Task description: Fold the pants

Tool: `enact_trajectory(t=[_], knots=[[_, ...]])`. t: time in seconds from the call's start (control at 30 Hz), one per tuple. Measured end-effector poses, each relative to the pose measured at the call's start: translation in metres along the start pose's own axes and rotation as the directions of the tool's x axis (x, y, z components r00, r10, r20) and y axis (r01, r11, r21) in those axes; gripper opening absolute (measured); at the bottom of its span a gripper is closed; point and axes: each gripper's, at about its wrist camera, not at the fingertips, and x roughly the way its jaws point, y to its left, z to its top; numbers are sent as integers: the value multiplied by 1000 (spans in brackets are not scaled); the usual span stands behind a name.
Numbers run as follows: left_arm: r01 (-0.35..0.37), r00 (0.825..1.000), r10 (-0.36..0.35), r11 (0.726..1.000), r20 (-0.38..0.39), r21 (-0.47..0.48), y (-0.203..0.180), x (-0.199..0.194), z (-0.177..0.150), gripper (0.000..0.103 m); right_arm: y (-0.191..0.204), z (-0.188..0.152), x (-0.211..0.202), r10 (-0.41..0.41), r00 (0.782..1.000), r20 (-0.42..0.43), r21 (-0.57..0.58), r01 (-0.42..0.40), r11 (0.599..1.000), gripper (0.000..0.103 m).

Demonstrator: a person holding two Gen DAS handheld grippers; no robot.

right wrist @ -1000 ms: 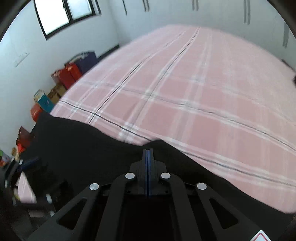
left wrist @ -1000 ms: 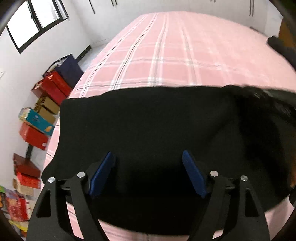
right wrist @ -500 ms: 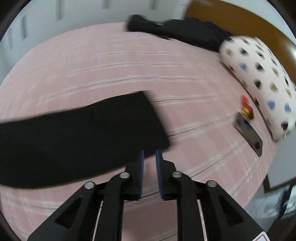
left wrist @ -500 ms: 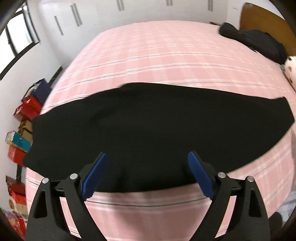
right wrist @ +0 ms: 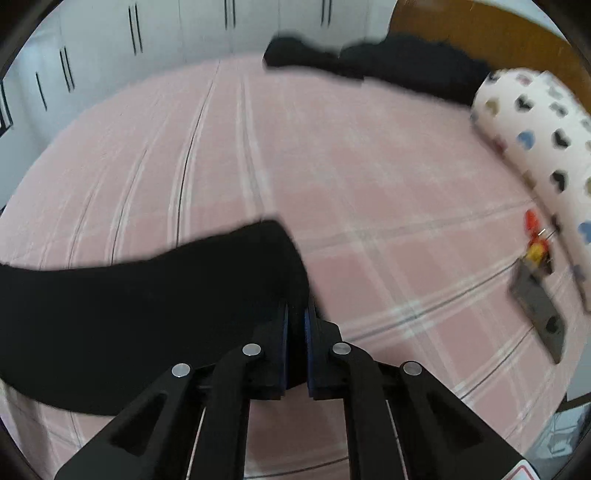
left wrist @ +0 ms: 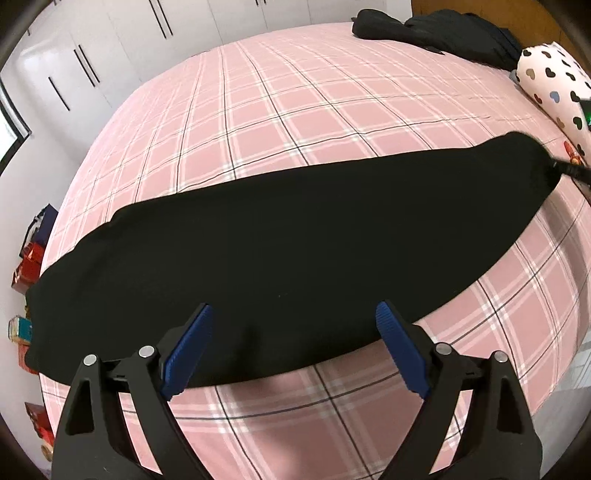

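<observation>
Hovering left gripper (left wrist: pixel 291 332): its 2 blue pads stand wide apart above the near edge of the pants, nothing between them, no contact visible.
Right gripper (right wrist: pixel 295 321): jaws closing, narrow gap; black cloth at the pants' end lies between the blue pads, though the blurred right wrist view does not show whether they press on it yet.
Pants (left wrist: pixel 280 251): black, laid flat in 1 long band across the bed, near its front edge.
Bed (left wrist: pixel 295 110): pink plaid sheet, bare beyond the pants.
Phone (right wrist: pixel 535 306): dark slab with a red and yellow charm, right of the pants, near the pillow.
Pillow (left wrist: pixel 554 85): white with heart prints, far right.
Dark clothes (left wrist: pixel 436 33): heaped at the far end by the wooden headboard.
Wardrobe (left wrist: pixel 110 55): white doors, dark handles.
Writing: none readable; a red-edged sticker shows on the right gripper's frame, its text cut off.
</observation>
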Motion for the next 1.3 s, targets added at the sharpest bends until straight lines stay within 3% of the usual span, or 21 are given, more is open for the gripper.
enact_trajectory(t=[0.03,0.1,0.17,0.23,0.33,0.43,0.5,0.6,0.73,0.83,1.0,1.03,1.1,1.3], knots=[[-3,1000,3,1000,0,2,-4,1,0,87,-1,-3,8,-24,1000,-7,-17,24,1000,8],[-6,1000,6,1000,-10,5,-4,2,-1,87,-1,-14,38,-18,993,-119,-40,13,999,10],[-13,1000,13,1000,-14,5,-1,4,-1,87,6,-8,24,-52,996,-66,-54,48,997,13],[-19,1000,19,1000,-10,4,3,3,-4,87,11,-3,0,-7,1000,-5,22,8,1000,13],[-23,1000,23,1000,-21,-17,12,6,-6,87,31,-7,-5,34,999,2,-8,-34,999,13],[-23,999,22,999,-27,-35,21,6,-9,87,37,-16,31,-5,991,-137,-51,-2,999,13],[-28,999,27,999,-24,-36,28,4,-11,87,43,-11,15,-25,996,-87,-27,23,999,13],[-27,999,26,998,-23,-52,39,4,-14,87,61,-9,-28,18,1000,12,10,-18,1000,16],[-31,999,29,996,-16,-85,57,1,-22,87,82,-24,-54,67,997,32,42,-69,997,20],[-34,999,32,993,-26,-116,73,4,-48,87,70,-47,-55,72,997,11,138,-72,988,35],[-65,998,60,985,-37,-160,93,11,-81,89,19,-62,-45,-12,1000,-28,256,19,967,37],[-65,997,59,984,-40,-168,96,13,-85,89,10,-59,-44,-12,1000,-25,272,18,962,41],[-66,997,59,981,-42,-181,97,15,-89,89,-6,-55,-38,22,1000,-17,302,-15,953,54],[-63,998,58,980,-28,-187,94,15,-90,89,-31,-33,1,156,987,-26,358,-137,924,56]])
